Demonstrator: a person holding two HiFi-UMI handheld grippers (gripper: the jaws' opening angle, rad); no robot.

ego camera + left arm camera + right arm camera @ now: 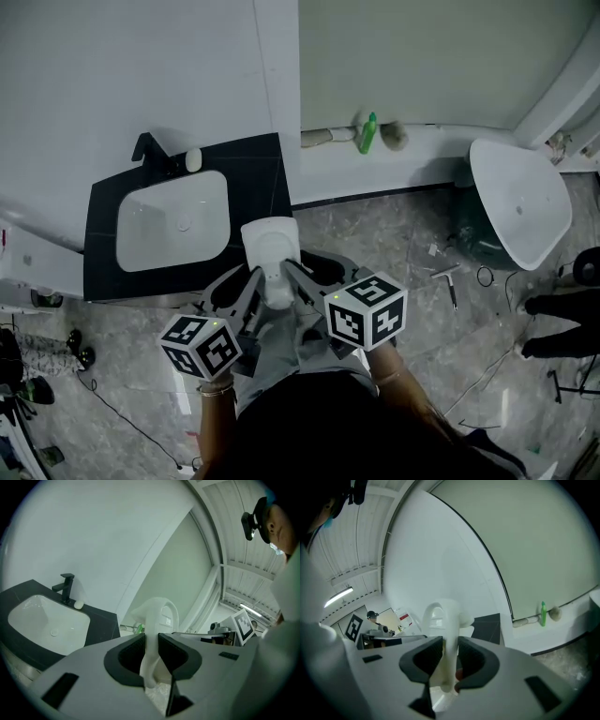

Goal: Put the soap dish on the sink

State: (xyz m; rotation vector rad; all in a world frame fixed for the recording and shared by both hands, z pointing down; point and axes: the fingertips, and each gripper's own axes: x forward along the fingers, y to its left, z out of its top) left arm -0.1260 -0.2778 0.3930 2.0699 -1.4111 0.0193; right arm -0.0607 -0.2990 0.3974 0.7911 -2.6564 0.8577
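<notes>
I hold a white soap dish [271, 246] in the air in front of me, just right of the sink counter. Both grippers clamp it from opposite sides: my left gripper [259, 286] is shut on its left edge and my right gripper [292, 281] is shut on its right edge. The dish [157, 620] stands edge-on between the left jaws, and the dish [443, 634] does likewise between the right jaws. The white basin [173, 220] sits in a black counter [258, 173] to the left. A black tap [150, 147] and a small white soap [193, 160] stand behind the basin.
A green bottle [369, 133] and a pipe lie on the white ledge along the wall. A second white basin [520, 199] rests on the floor at the right, with tools [448, 279] and a cable nearby. Another person's dark shoes [548, 305] show at the far right.
</notes>
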